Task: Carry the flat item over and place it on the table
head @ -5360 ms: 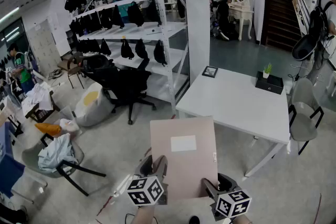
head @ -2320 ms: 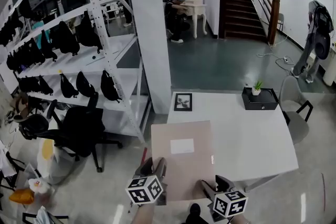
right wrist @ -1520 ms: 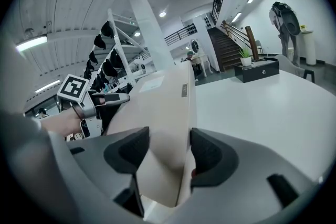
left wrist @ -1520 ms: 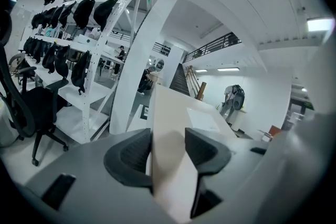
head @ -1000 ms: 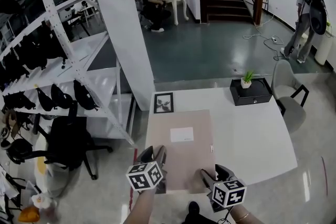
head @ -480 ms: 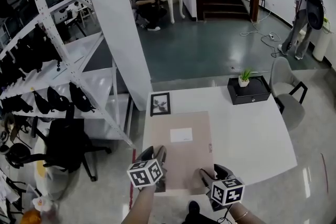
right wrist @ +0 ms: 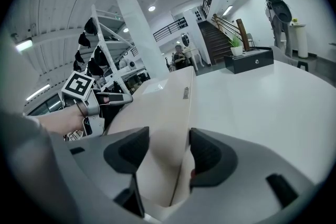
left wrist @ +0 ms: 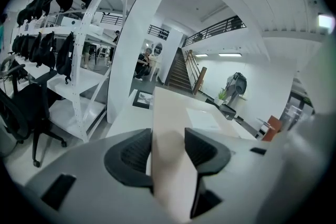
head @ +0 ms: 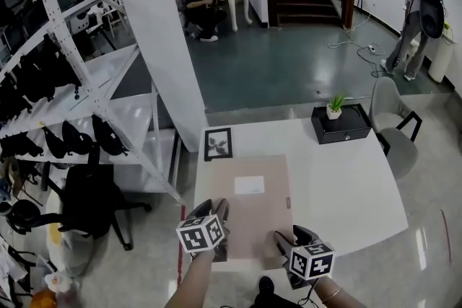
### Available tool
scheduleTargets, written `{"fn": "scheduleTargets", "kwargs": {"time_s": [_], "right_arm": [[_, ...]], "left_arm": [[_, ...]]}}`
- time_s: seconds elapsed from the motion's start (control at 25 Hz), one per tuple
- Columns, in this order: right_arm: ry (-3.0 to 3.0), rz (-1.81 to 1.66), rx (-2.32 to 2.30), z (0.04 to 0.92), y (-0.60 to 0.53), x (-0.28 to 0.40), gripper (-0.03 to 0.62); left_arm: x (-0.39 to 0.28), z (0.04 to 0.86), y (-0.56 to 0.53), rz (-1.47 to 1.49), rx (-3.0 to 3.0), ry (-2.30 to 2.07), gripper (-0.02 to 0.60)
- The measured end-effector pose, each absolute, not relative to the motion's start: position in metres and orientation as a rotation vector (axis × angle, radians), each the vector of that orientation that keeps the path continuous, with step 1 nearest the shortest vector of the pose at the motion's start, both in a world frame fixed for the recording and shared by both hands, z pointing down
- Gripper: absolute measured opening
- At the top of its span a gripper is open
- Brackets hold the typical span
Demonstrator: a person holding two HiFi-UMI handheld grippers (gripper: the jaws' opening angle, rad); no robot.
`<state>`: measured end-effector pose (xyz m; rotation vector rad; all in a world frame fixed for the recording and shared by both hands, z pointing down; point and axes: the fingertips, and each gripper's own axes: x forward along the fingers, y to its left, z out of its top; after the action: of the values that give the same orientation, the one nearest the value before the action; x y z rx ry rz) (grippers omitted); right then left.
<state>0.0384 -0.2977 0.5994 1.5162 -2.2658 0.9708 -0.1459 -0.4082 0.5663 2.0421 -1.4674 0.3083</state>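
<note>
Low in the centre of the head view, both grippers reach forward side by side, jaws pointing up the frame. The left gripper [head: 215, 211] clamps the near left edge of the flat item [head: 249, 216], the right gripper [head: 286, 240] its near right corner. The item, a smooth beige rectangle bearing a white label [head: 248, 185], lies level over the matte white table [head: 346, 177], at its lower left part

near corners of flat beige card folder [head: 253, 216] hidden under left gripper [head: 214, 211], right gripper [head: 292, 236]; white label [head: 249, 185] print too small to read.
</note>
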Motion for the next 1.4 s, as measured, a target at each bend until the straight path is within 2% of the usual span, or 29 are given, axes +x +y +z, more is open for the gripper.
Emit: {"fn": "scheduleTargets", "kwargs": {"time_s": [0.72,1.4], "right_arm": [[-2.251,1.013,1.501,0.609,-0.306,0.041,0.245],[-2.246,1.016,1.493,0.610,-0.312,0.039,0.247]], "left_arm": [[-0.148,0.582,-0.419,0.382,1.968,-1.477,0.169],[-0.151,0.588,-0.425,0.401,1.941,-1.477,0.169]]}}
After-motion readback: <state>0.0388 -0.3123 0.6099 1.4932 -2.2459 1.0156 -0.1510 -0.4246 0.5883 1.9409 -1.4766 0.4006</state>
